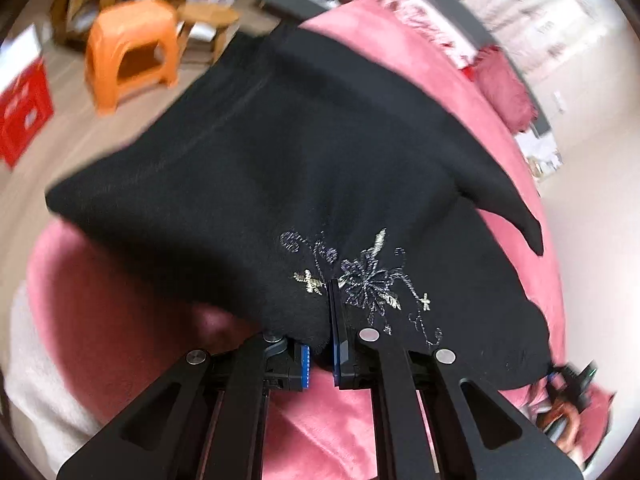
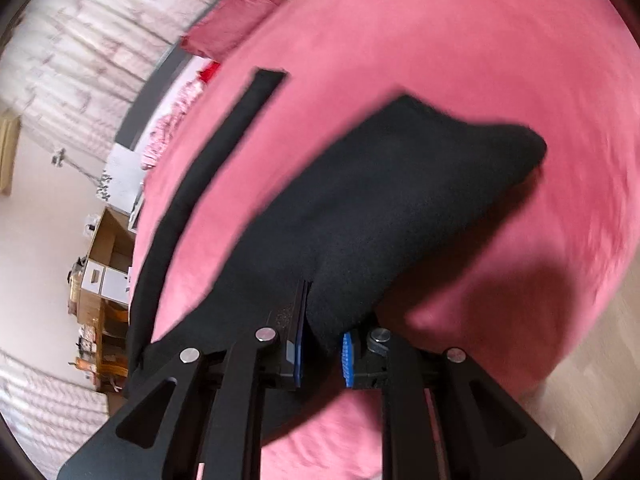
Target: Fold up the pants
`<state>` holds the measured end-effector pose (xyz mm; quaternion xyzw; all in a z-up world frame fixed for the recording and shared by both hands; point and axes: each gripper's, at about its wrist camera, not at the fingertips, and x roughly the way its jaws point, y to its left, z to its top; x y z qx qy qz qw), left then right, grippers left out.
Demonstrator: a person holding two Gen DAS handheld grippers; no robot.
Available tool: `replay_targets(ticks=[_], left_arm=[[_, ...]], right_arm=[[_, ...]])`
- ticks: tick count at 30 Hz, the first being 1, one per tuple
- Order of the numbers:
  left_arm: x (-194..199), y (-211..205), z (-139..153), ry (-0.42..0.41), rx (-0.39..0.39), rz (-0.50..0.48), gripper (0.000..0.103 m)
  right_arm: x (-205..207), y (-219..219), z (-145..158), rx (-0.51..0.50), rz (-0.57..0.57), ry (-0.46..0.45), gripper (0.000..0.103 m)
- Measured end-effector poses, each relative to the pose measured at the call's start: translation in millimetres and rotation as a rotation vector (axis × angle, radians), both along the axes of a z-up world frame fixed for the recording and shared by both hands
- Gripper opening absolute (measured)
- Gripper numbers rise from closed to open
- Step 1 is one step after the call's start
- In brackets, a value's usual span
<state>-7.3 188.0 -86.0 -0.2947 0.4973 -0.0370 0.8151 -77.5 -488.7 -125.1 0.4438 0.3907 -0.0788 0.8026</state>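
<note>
Pink bedspread [image 2: 460,60] under everything; black pants [image 1: 260,152] lifted above it, long axis running from near grippers away to far left in left wrist view, leg end [image 2: 500,148] pointing far right in right wrist view. Left gripper [image 1: 320,344] pinched on embroidered edge [image 1: 368,280], right gripper [image 2: 322,344] pinched on plain edge. Orange stool [image 1: 132,48] far left on floor.

- Black pants [image 1: 256,168] of a soft knit are seen lifted above the pink bedspread [image 1: 400,416], partly draped on it.
- Silver and gold floral embroidery [image 1: 368,280] is shown just ahead of the left gripper [image 1: 320,344], whose fingers are clamped on the cloth edge.
- Ahead of the right gripper [image 2: 322,344], a bunched black fold is pinched; a narrow black strip [image 2: 224,136] is stretched away to its left.
</note>
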Motion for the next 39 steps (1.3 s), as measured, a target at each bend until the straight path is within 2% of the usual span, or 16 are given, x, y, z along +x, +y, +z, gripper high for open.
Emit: replay_targets(ticks=[3, 5, 7, 11, 12, 14, 16, 22, 26, 28, 30, 32, 33, 34, 36, 39], left_arm=[[-0.3, -1.4, 3.6, 0.018, -0.002, 0.007, 0.013], [-10.3, 2.3, 11.5, 0.011, -0.015, 0.026, 0.021], [-25.0, 11.7, 21.5, -0.024, -0.013, 0.073, 0.045], [-52.6, 33.6, 59.6, -0.187, 0.053, 0.188, 0.047], [-55.3, 34.1, 69.7, -0.233, 0.097, 0.203, 0.047], [-48.8, 29.2, 81.4, -0.286, 0.155, 0.194, 0.059], [-34.2, 18.3, 81.0, -0.295, 0.168, 0.148, 0.062], [24.4, -43.1, 54.4, -0.281, 0.164, -0.028, 0.062], [64.0, -82.3, 13.9, -0.216, 0.225, -0.153, 0.062], [74.9, -94.5, -8.9, -0.164, 0.301, -0.174, 0.062], [71.8, -101.5, -11.2, -0.206, 0.341, -0.177, 0.070], [66.5, -108.6, -11.7, -0.215, 0.369, -0.230, 0.080], [64.6, -112.3, -12.1, -0.216, 0.394, -0.253, 0.082], [61.3, -114.4, -13.0, -0.218, 0.424, -0.274, 0.082], [56.0, -113.7, -14.5, -0.225, 0.431, -0.282, 0.084], [56.7, -103.8, -13.5, -0.228, 0.373, -0.253, 0.087]], right_arm=[[-4.3, -8.5, -11.9, 0.072, -0.019, -0.019, 0.022], [-8.4, -15.7, -11.8, 0.112, -0.019, -0.052, 0.035], [-11.9, -26.9, -7.2, 0.119, -0.048, -0.081, 0.056], [-21.3, -57.9, -0.6, 0.094, -0.171, -0.100, 0.062], [-19.8, -66.1, -1.9, 0.091, -0.192, -0.091, 0.061], [-11.6, -81.5, -4.8, 0.084, -0.217, -0.070, 0.050], [-3.6, -87.5, -2.1, 0.061, -0.212, -0.051, 0.014], [2.0, -75.3, 42.6, -0.214, -0.178, -0.070, 0.012], [7.1, -78.1, 11.1, -0.220, -0.209, 0.063, 0.015], [4.8, -80.9, 1.1, -0.207, -0.241, 0.070, 0.020], [5.0, -80.0, 3.3, -0.217, -0.260, 0.082, 0.023], [8.4, -74.0, 13.3, -0.305, -0.287, 0.158, 0.035], [9.5, -68.2, 23.5, -0.397, -0.334, 0.220, 0.053], [9.7, -58.3, 35.8, -0.493, -0.395, 0.248, 0.063], [13.0, -34.4, 49.0, -0.544, -0.386, 0.159, 0.064], [46.4, 16.7, 57.3, -0.576, -0.208, 0.053, 0.076]])
